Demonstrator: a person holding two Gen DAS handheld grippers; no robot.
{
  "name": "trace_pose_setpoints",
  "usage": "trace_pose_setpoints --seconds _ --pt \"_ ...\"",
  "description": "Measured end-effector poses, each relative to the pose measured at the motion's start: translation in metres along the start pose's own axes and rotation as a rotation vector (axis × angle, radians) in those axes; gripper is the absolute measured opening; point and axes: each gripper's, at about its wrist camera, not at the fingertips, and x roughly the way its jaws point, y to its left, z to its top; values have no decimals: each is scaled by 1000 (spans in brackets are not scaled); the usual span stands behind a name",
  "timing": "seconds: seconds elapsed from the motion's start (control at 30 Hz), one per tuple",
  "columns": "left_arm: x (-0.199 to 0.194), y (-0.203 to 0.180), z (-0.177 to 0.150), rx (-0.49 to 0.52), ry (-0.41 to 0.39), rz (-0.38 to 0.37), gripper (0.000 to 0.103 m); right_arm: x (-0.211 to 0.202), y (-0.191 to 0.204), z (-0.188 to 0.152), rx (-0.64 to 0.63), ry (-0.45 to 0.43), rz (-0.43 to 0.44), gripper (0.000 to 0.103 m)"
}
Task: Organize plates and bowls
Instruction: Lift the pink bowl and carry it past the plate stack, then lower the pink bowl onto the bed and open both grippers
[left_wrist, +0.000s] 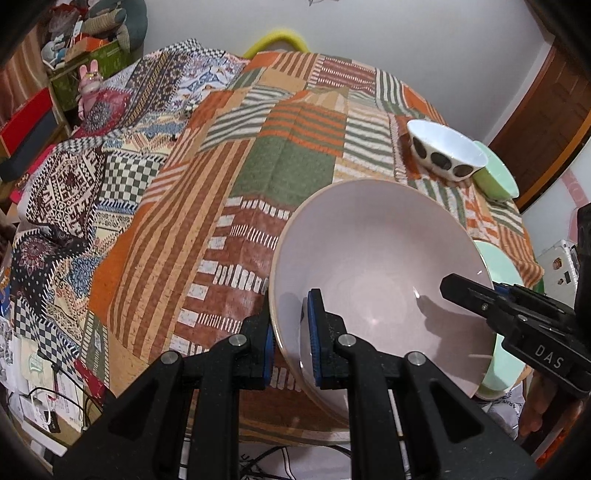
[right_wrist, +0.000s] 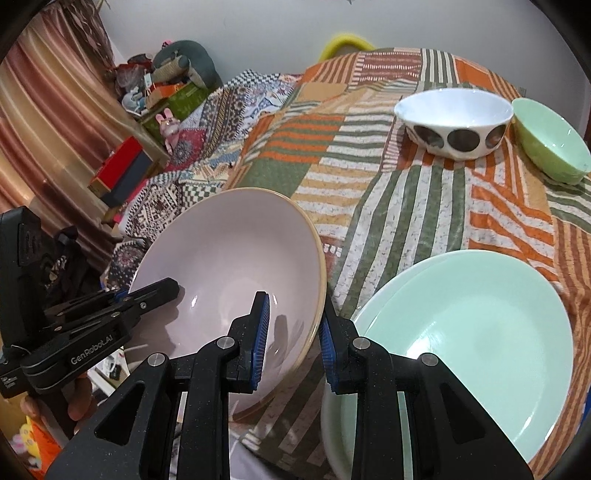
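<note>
A large pale pink bowl (left_wrist: 376, 266) (right_wrist: 236, 258) is held tilted above the table's near edge. My left gripper (left_wrist: 290, 339) is shut on its left rim, one pad inside and one outside. My right gripper (right_wrist: 293, 339) is shut on its right rim the same way; it shows in the left wrist view (left_wrist: 480, 295). A stack of mint green plates (right_wrist: 476, 332) lies on the table just right of the bowl. A white bowl with dark dots (right_wrist: 454, 122) and a light green bowl (right_wrist: 550, 144) stand at the far right.
The table has a patchwork striped cloth (left_wrist: 280, 173). A patterned blanket (left_wrist: 74, 192) covers furniture to the left. Shelves with boxes and toys (right_wrist: 147, 122) stand at the far left, and a yellow chair back (left_wrist: 280, 37) is behind the table.
</note>
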Motion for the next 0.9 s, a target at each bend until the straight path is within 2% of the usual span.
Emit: trace_pose_setpoints --seconds 0.37,0.6,0.8,0.9 --pt "26 8 -6 -23 71 4 14 18 -7 -2 1 56 -11 24" --pt "29 6 -7 -15 69 20 15 20 -7 -1 -10 62 -10 26" --pt "30 11 -10 -48 80 12 16 21 -5 0 -23 70 -3 26" --pt "23 9 -10 -33 56 50 17 19 -4 0 -34 65 -5 26"
